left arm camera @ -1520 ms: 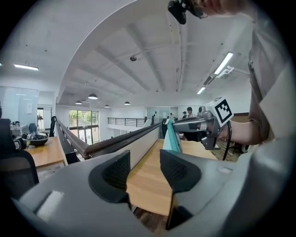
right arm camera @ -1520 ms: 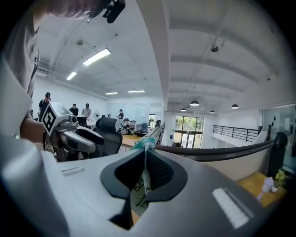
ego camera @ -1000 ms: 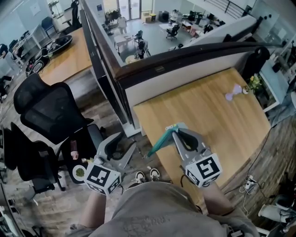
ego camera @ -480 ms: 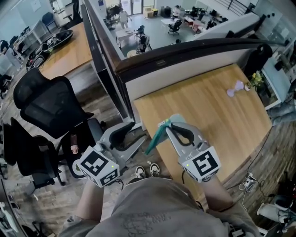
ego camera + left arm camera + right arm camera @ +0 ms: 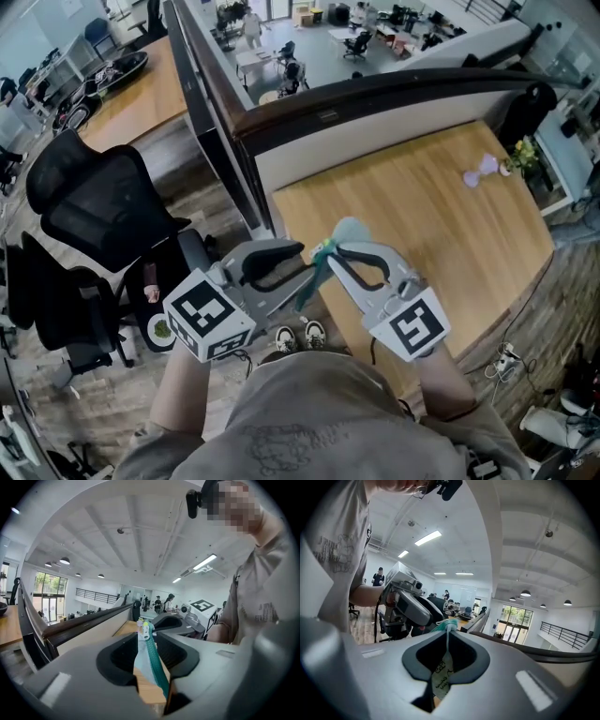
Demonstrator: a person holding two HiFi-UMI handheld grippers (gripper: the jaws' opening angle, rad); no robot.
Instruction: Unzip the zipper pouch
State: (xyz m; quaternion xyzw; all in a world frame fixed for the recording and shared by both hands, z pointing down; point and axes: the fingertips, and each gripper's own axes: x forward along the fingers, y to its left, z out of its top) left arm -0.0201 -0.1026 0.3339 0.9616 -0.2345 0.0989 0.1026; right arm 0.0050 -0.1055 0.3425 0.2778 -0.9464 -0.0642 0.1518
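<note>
Right gripper point(image 5: 333, 251): clamps zipper pouch point(image 5: 349, 231) at its upper end. Jaws pinched flat on the fabric, no gap at the tips in right gripper view. Printed tag point(image 5: 440, 674) hanging down through the pad opening just behind the pinch.

Left gripper point(image 5: 302, 265): straddles teal zipper tape point(image 5: 312, 281) from the opposite side, tips almost meeting the right gripper's. Jaws narrowly parted in left gripper view, with pale fabric and teal tape standing edge-on between them and zipper pull point(image 5: 146, 630) right at the tips (can't tell whether pads actually press the tape).

Pouch location: up in the air between both grippers, over the near-left corner of wooden desk point(image 5: 441, 225). Pale-blue body toward the desk, teal edge running down toward the person.

Marker cubes: left point(image 5: 208, 314) and right point(image 5: 412, 323), both facing up at the head camera. Grey shirt point(image 5: 309, 422) below them, shoes point(image 5: 300, 336) on the floor between.

Further out on the desk: small purple object point(image 5: 480, 173) near the far-right corner, plant with yellow flowers point(image 5: 517, 159) just beside it at the edge. Dark-topped partition point(image 5: 375, 98) along the far side. Black mesh office chair point(image 5: 103, 216) off to the left, well apart from the desk.
</note>
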